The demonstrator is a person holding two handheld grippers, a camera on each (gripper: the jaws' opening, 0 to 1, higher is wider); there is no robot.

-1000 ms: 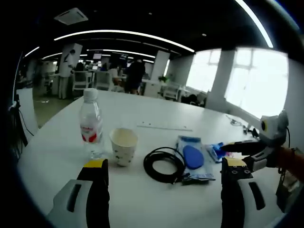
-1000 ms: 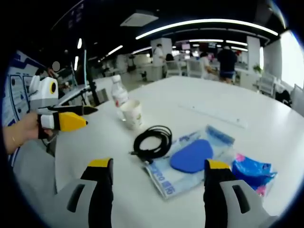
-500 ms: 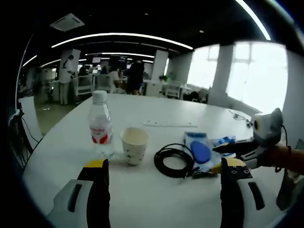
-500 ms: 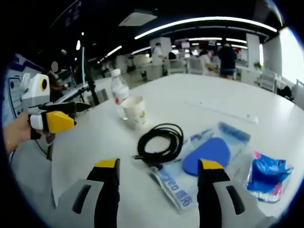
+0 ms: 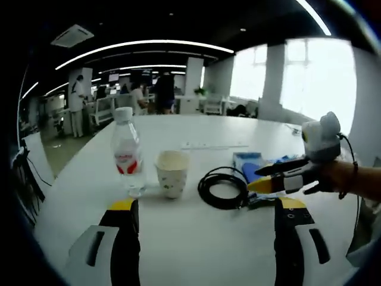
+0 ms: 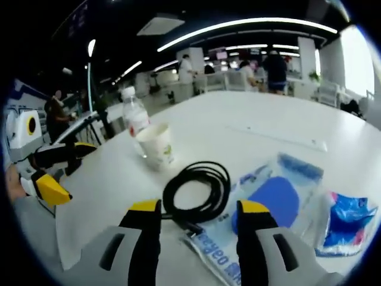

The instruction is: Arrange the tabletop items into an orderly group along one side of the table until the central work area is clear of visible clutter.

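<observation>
A black coiled cable (image 6: 196, 187) lies mid-table, its plug end between the jaws of my right gripper (image 6: 199, 208), which is open with a narrow gap and touches nothing. To its right are a clear packet with a blue pad (image 6: 271, 202) and a crumpled blue wrapper (image 6: 345, 220). Behind the cable stand a paper cup (image 6: 156, 145) and a water bottle (image 6: 135, 119). My left gripper (image 5: 206, 205) hangs open over the near table, short of the cup (image 5: 172, 173), bottle (image 5: 127, 152) and cable (image 5: 223, 187). The right gripper (image 5: 262, 177) reaches in beside the cable.
A thin white strip (image 6: 280, 138) lies farther back on the round white table (image 5: 178, 238). The left gripper (image 6: 62, 170), held by a hand, hovers off the table's left edge. Desks, chairs and people fill the office behind.
My right gripper has moved in toward the cable's plug end and its jaws have narrowed. The left gripper's view has shifted a little; the items have stayed where they were.
</observation>
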